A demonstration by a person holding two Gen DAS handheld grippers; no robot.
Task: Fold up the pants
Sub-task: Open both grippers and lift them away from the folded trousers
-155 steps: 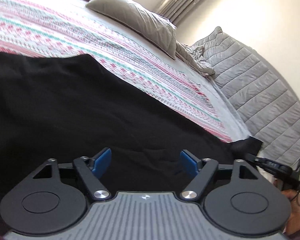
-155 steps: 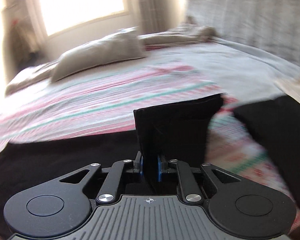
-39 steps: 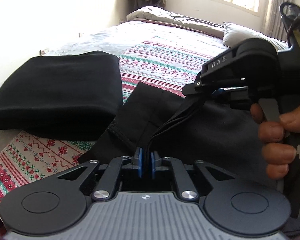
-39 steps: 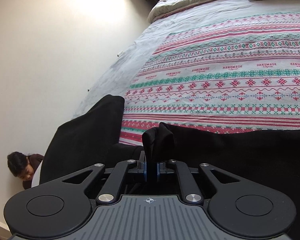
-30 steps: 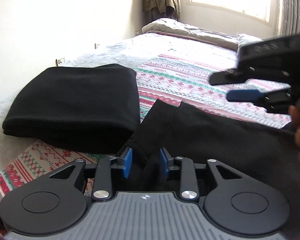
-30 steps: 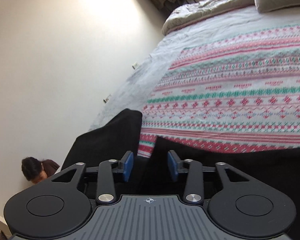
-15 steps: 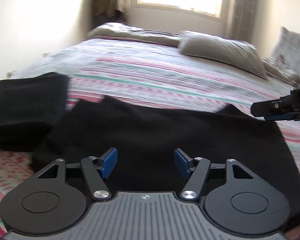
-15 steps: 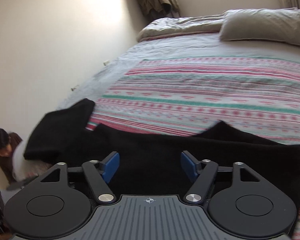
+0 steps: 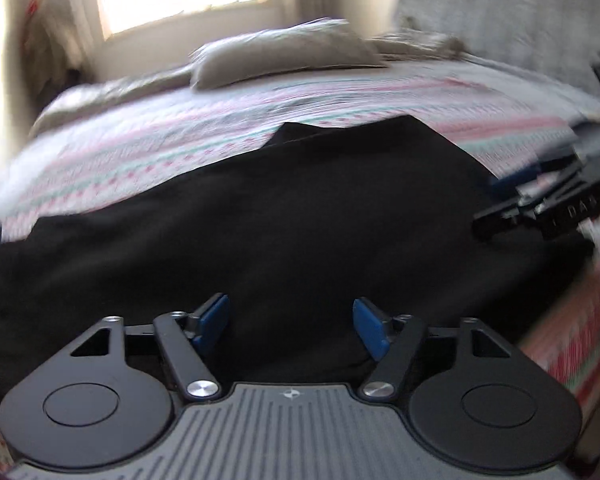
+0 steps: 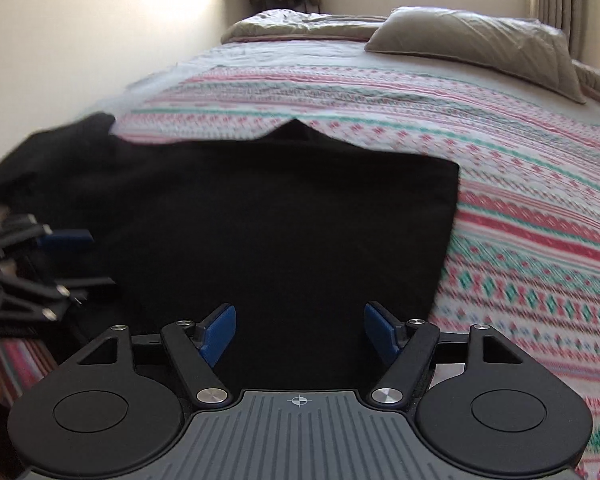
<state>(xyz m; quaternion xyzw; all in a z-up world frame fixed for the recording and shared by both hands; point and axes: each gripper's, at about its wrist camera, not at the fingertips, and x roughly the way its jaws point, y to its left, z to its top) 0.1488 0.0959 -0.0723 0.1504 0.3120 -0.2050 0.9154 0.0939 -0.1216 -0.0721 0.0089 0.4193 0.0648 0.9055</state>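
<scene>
The black pants [image 9: 300, 220] lie folded flat on the patterned bedspread, a wide dark rectangle [image 10: 280, 220] with a small peak at the far edge. My left gripper [image 9: 288, 312] hovers over their near edge; its jaws are opening and only flat cloth lies beneath, nothing pinched. My right gripper [image 10: 298, 316] stands open above the near edge too, close to the pants' right end. Each gripper shows in the other's view: the right gripper [image 9: 540, 208] at the far right, the left gripper [image 10: 60, 240] at the far left.
A second folded black garment [image 10: 48, 148] lies left of the pants near the bed's edge. The bedspread [image 10: 520, 200] runs on to the right and behind. A grey pillow [image 10: 472, 40] and a rumpled blanket [image 10: 300, 24] lie at the head, under the window.
Both grippers were shut on the pants' edge near the other black garment; they have let go and opened. Both have swung right along the pants, which now lie flat.
</scene>
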